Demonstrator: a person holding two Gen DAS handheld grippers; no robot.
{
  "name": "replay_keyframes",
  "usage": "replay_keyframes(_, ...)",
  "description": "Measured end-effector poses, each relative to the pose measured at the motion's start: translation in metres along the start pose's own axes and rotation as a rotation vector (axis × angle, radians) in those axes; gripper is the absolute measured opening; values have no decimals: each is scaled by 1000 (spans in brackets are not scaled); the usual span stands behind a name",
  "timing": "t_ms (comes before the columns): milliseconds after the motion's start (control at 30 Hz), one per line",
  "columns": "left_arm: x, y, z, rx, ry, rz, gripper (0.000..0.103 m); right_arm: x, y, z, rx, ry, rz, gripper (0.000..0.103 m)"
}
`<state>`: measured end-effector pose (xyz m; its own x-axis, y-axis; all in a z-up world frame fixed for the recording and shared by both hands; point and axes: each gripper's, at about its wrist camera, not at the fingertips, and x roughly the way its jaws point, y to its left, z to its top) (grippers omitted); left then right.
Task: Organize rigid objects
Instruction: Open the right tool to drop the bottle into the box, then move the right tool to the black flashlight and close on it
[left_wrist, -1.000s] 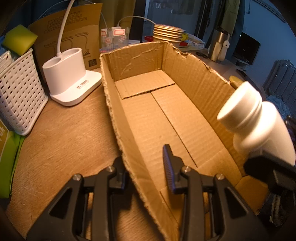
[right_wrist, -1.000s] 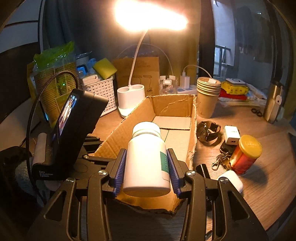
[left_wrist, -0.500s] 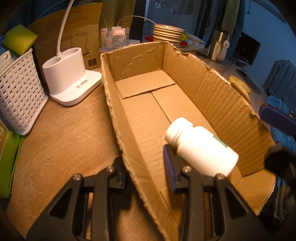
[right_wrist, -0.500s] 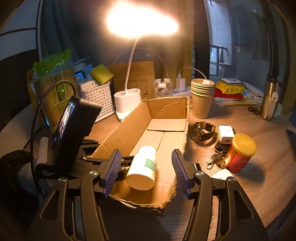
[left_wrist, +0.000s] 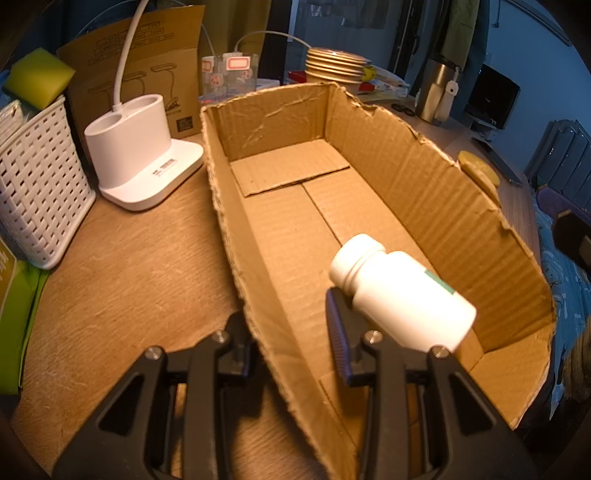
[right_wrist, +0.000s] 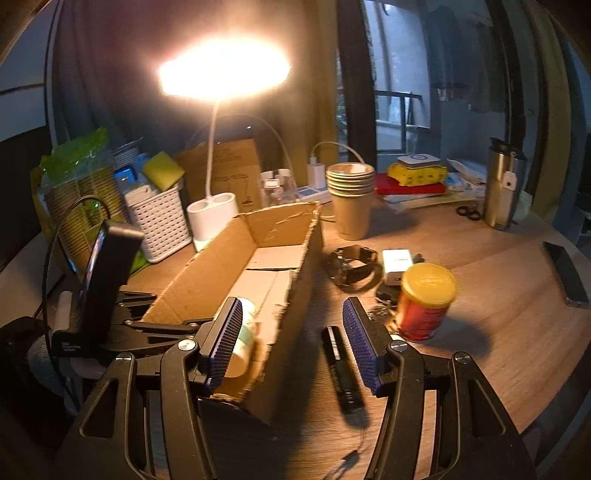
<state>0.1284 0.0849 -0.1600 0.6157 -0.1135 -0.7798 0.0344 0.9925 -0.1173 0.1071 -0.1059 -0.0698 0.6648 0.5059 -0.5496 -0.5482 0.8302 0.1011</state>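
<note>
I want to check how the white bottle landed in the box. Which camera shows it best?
The left wrist view: the white bottle lies on its side in the cardboard box, cap and body fully visible. The right wrist view shows only its base, mostly hidden behind a finger pad.
</note>
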Motion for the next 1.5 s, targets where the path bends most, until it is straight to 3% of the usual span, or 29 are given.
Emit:
replay_keyframes(667,0,0,0,0,0,0,35,23,-16,-24,-25,90,-87,58)
replay_keyframes(1067,0,0,0,1,0,0,35,42,-21,-38,-35,163,-73,37)
replay_keyframes(1367,0,0,0,1,0,1,35,56,-22,-49,-48,222,-73,35)
replay_keyframes(1500,0,0,0,1,0,1,35,61,-20,-51,-63,234,-85,28)
